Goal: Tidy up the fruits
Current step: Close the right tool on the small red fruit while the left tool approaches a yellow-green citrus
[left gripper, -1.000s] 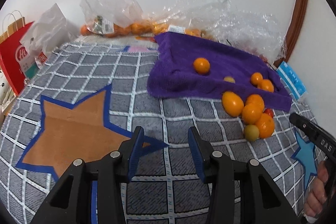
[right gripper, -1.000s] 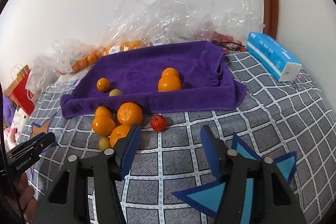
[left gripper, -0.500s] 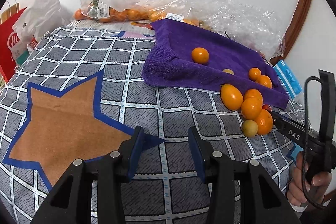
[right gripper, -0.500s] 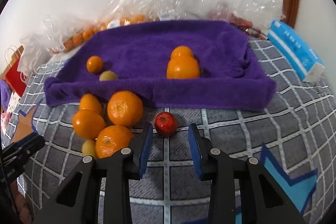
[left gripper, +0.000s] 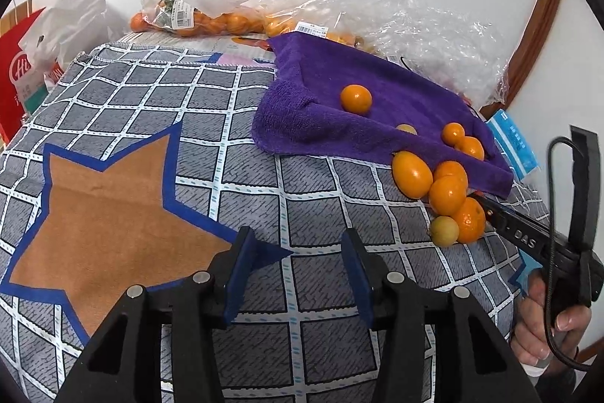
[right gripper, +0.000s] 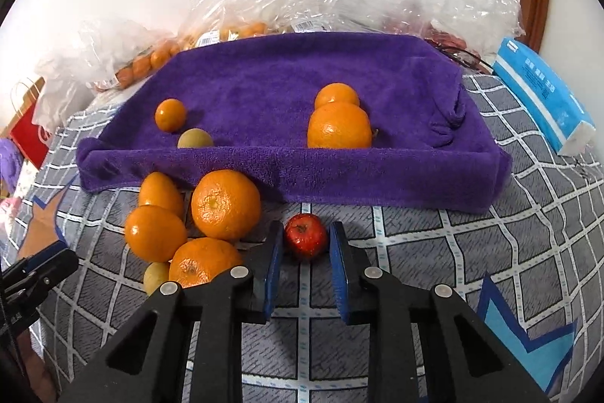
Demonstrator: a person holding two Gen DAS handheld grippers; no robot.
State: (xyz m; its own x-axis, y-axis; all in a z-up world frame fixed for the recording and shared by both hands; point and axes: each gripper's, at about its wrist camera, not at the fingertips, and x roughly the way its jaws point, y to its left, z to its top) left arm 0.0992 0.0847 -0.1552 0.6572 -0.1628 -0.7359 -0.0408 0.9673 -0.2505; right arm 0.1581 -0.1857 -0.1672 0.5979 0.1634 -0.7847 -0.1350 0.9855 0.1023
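A small red fruit (right gripper: 305,236) lies on the checked cloth just in front of the purple towel (right gripper: 287,78). My right gripper (right gripper: 305,244) is open, its fingertips on either side of the red fruit with small gaps. A pile of oranges (right gripper: 225,203) and a small yellow-green fruit (right gripper: 155,277) lies to its left. Two oranges (right gripper: 339,125), a small orange (right gripper: 170,114) and a yellow-green fruit (right gripper: 194,139) sit on the towel. My left gripper (left gripper: 296,248) is open and empty over the cloth, left of the pile (left gripper: 447,195).
Plastic bags with oranges (left gripper: 196,21) line the wall behind the towel. A blue tissue pack (right gripper: 543,97) lies at the right. A red paper bag (left gripper: 19,70) stands at the far left. The cloth (left gripper: 105,199) has an orange star pattern.
My right gripper has moved forward and narrowed, so its fingers now flank the red fruit. The left gripper has shifted slightly and stays open.
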